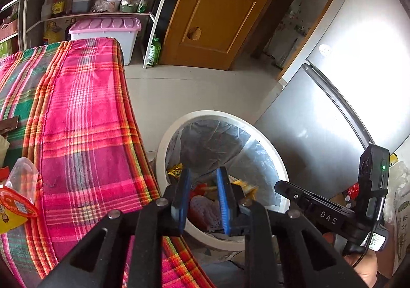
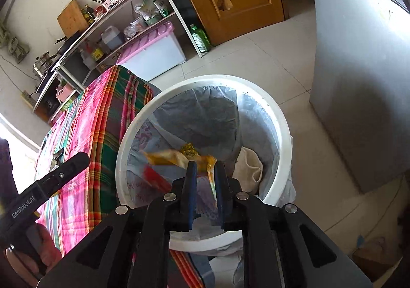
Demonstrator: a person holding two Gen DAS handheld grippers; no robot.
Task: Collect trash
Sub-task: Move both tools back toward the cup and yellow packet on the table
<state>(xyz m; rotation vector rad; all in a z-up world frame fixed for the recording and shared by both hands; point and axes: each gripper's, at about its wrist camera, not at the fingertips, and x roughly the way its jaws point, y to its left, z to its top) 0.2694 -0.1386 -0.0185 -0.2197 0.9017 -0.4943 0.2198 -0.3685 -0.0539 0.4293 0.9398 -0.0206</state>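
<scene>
Left tool [image 1: 203,170] stands with its blue pads apart and nothing between them, poised over the trash bin [image 1: 164,142]. Right tool [image 2: 205,163] is likewise parted above the bin, with a yellow wrapper [image 2: 164,157] in the gap. The wrapper lies against the right-hand pad only and is clear of the other, so it is not clamped. Largest in the room is a grey refrigerator [image 1: 320,121], cut off by the frame edge, then a brown wooden door [image 1: 217,11] and a cluttered white shelf rack [image 1: 159,32] on a pale tiled floor [image 1: 192,93]. The bench [image 1: 84,108], under a pink and green plaid cloth, touches the bin's rim. The bin is white, round and lined with a grey bag [image 2: 200,114]; its contents are partly masked by the fingers. The wrapper is motion-blurred, its long axis running crosswise from the pads toward the bench side, print unreadable. Clear plastic scrap [image 1: 23,172] and a red packet [image 1: 15,206] sit on the bench, cropped.
</scene>
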